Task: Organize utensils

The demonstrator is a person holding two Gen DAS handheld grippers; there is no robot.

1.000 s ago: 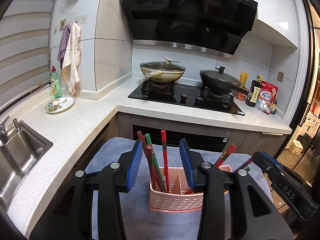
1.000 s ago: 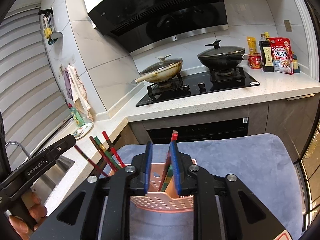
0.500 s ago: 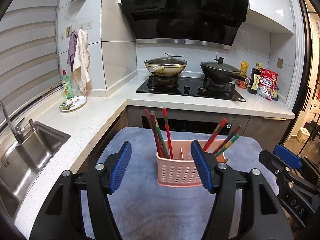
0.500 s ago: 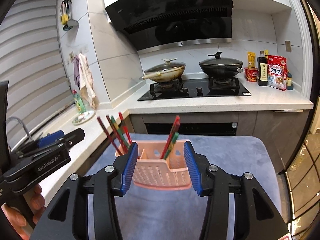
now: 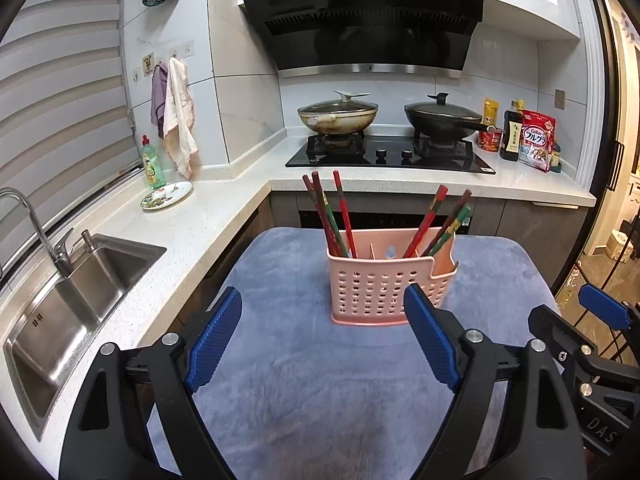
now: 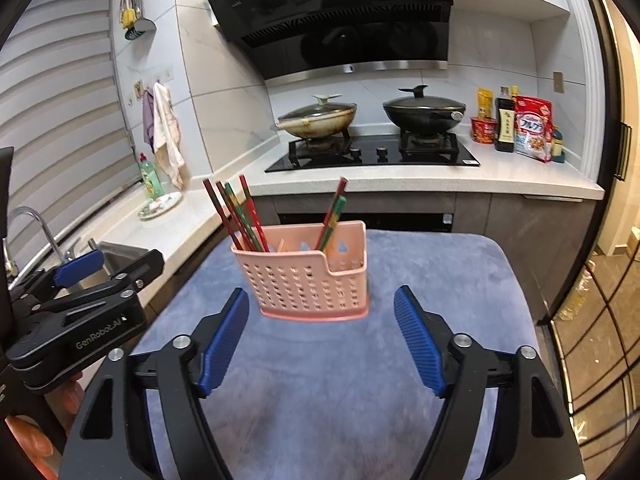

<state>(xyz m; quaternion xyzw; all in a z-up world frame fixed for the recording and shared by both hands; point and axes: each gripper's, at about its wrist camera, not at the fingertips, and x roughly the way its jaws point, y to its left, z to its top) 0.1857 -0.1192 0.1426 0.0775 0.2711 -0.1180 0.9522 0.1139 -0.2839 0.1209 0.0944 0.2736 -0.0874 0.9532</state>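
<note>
A pink perforated utensil basket (image 5: 390,284) (image 6: 306,280) stands upright on a blue-grey mat (image 5: 320,392) (image 6: 328,392). Several red and green chopsticks lean in its left compartment (image 5: 330,216) (image 6: 236,216), and others lean in its right compartment (image 5: 442,220) (image 6: 332,214). My left gripper (image 5: 322,340) is open and empty, in front of the basket and apart from it. My right gripper (image 6: 320,340) is open and empty, also in front of the basket. Each gripper shows at the edge of the other's view.
A steel sink (image 5: 68,312) with a tap lies to the left in a white counter (image 5: 192,232). A hob (image 5: 384,156) with two lidded pans stands behind. A plate (image 5: 166,196), a soap bottle (image 5: 153,162) and food packets (image 5: 536,144) stand on the counter.
Both grippers have pulled back from the basket and opened wider. The right gripper, earlier nearly shut around the right-hand chopsticks, has let them go; they stay leaning in the basket.
</note>
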